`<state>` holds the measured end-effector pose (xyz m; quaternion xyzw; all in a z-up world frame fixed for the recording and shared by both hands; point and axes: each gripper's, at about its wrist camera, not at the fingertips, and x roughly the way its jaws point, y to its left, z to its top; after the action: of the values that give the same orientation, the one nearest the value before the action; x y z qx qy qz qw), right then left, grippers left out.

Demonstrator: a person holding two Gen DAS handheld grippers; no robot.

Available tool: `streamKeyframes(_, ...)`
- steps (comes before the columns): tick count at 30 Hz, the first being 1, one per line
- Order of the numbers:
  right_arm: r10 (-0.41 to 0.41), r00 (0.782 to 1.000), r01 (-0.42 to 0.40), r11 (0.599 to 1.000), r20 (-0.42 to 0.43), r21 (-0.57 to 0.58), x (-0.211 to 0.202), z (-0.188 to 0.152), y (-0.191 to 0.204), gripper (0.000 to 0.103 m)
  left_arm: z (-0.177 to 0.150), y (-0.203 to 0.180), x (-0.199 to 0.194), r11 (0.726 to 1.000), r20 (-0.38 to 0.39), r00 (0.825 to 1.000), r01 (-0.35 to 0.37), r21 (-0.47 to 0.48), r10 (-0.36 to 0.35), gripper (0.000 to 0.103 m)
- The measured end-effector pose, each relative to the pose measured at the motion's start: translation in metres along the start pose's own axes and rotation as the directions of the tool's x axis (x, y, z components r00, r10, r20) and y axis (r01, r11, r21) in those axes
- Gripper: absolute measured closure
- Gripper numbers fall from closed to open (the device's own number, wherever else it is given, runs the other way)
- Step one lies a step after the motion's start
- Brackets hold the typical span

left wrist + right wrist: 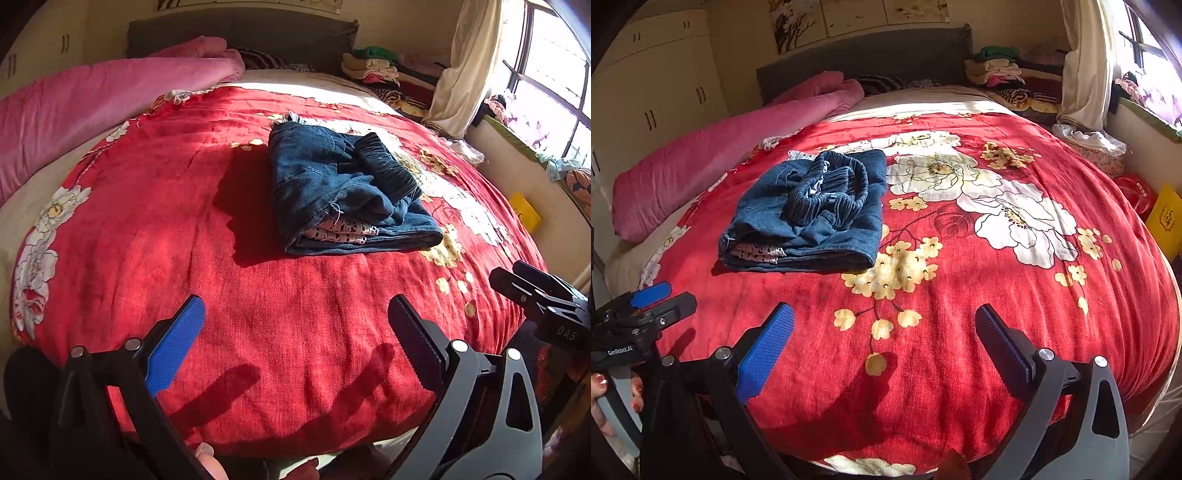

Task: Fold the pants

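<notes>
Dark blue denim pants lie folded in a compact stack on the red floral bedspread, the ribbed elastic waistband on top and a patterned lining showing at the near edge. They also show in the right wrist view, left of centre. My left gripper is open and empty, held above the bed's near edge, well short of the pants. My right gripper is open and empty, right of the pants and nearer the bed's foot. Each gripper shows at the other view's edge.
A pink quilt lies along the bed's left side. A grey headboard stands at the back. Piles of folded clothes sit at the back right by the curtain. A yellow box stands beside the bed on the right.
</notes>
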<state>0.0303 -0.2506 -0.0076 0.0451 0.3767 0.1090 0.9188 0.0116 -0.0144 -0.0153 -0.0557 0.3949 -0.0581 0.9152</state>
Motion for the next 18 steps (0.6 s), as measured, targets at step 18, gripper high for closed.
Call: streamKeyframes(18,0.005,1.000,-0.005,1.000,-0.001,-0.003,-0.0026,0.0004,0.0011,0.005,0.0013,0.0010,-0.0036,1.000,0.008,1.000,-0.010,-0.003,0.010,0.010)
